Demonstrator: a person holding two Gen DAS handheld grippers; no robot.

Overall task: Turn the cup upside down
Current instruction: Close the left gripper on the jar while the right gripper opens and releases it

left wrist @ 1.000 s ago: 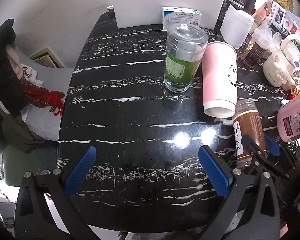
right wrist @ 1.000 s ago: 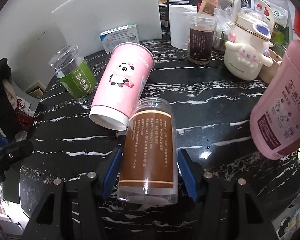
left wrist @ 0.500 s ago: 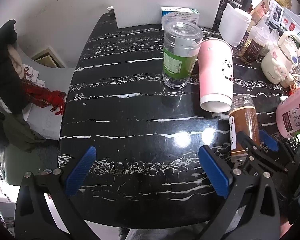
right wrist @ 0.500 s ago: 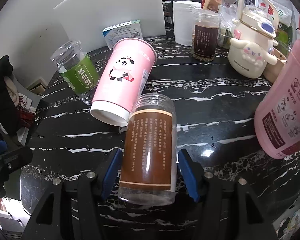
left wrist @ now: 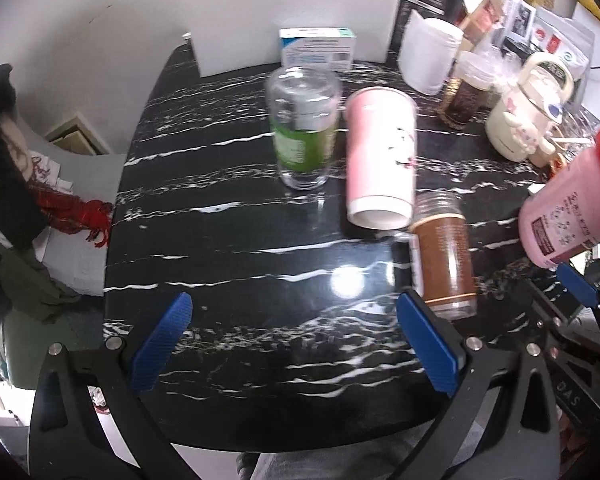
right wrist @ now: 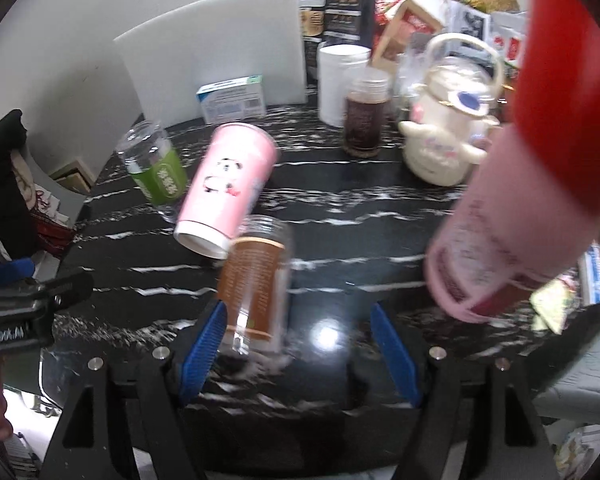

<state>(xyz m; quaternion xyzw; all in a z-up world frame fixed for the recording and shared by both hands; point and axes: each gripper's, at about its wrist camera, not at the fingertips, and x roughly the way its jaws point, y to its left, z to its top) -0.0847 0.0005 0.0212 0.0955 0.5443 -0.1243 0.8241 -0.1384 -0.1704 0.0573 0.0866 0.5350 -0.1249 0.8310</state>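
A clear cup with a brown label stands upside down on the black marble table, just in front of my right gripper, whose blue jaws are open around nothing; the cup is by its left pad. In the left wrist view the brown cup stands beside the right pad of my left gripper, which is open and empty over the near table. A pink panda cup and a green-labelled clear cup stand upside down behind it.
A large pink bottle with a red cap stands close on the right. A cream character kettle, a brown jar, a white tub, a blue-white box and packets line the back.
My right gripper has opened and let go of the brown cup, which now stands free on the table. The gripper has pulled back and to the right. The left gripper drew back slightly.
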